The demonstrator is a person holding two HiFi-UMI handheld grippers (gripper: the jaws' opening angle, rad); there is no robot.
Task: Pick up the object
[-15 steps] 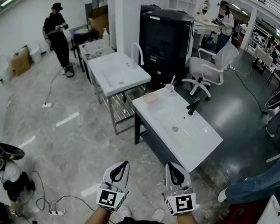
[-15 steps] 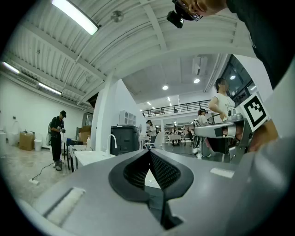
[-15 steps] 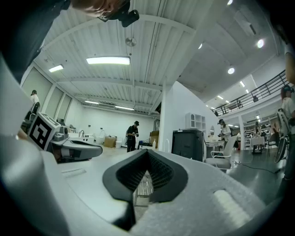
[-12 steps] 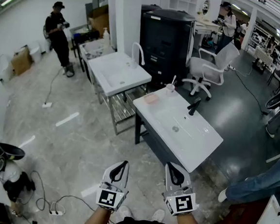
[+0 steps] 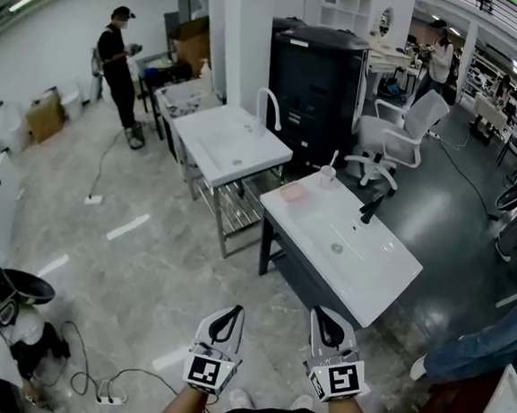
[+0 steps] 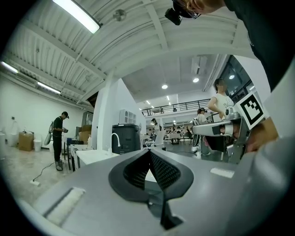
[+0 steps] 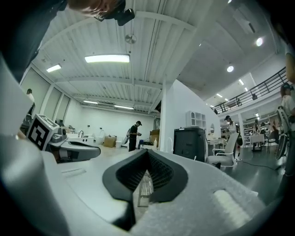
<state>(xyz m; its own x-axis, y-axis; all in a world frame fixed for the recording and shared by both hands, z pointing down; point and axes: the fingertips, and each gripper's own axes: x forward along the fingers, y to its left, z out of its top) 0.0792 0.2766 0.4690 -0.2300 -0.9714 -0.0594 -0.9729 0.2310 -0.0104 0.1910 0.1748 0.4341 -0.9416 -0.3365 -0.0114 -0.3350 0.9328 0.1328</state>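
Note:
My left gripper (image 5: 230, 310) and right gripper (image 5: 318, 311) are side by side at the bottom of the head view, over the stone floor, both shut with nothing between the pads. Ahead of them stands a white sink counter (image 5: 374, 279) on a dark frame. It carries a black tap (image 5: 367, 208), a pink dish-like item (image 5: 291, 192) and a small cup with a stick in it (image 5: 330, 172) at its far end. In the left gripper view my left gripper (image 6: 150, 153) has its pads meeting. The right gripper (image 7: 147, 153) is likewise closed in its own view.
A second white sink (image 5: 231, 145) with a white tap stands beyond, then a black cabinet (image 5: 320, 72) and a white office chair (image 5: 400, 133). A person in black (image 5: 122, 72) stands far left. Cables and a power strip (image 5: 104, 381) lie on the floor. Someone's leg (image 5: 480, 346) is at the right.
The head view has shifted: both sinks and the cabinet now sit further right and lower in the picture, and the grippers sit slightly lower. Both stay shut.

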